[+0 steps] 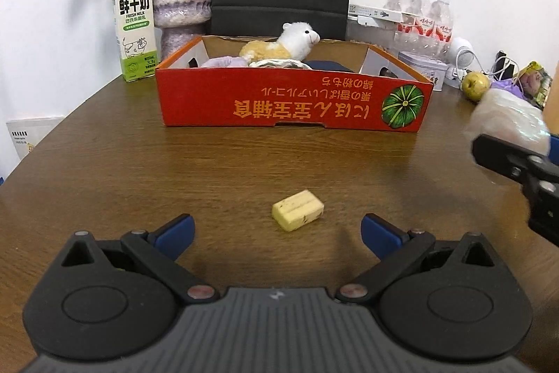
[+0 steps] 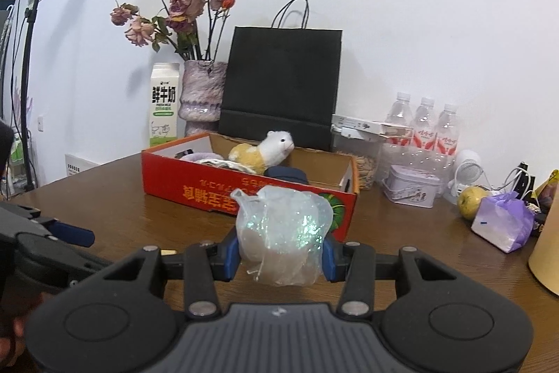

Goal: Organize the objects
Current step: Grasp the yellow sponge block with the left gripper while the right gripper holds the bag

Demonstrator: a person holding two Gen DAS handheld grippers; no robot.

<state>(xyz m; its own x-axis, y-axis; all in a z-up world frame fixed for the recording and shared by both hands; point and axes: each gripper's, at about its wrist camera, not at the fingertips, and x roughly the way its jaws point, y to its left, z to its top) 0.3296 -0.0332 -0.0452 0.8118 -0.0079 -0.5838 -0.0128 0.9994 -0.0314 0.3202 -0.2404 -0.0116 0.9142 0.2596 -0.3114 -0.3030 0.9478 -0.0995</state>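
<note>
A red box (image 1: pixel 290 100) sits at twelve o'clock. The right gripper (image 2: pixel 281 254) pinches a soft, light, crinkly bag (image 2: pixel 283 233) at its middle; the spread left gripper (image 1: pixel 277 233) faces a small firm block (image 1: pixel 297 210).

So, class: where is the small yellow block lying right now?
In the left wrist view, the yellow block lies on the wooden table, ahead of the open left gripper and nearer than the red box.
</note>
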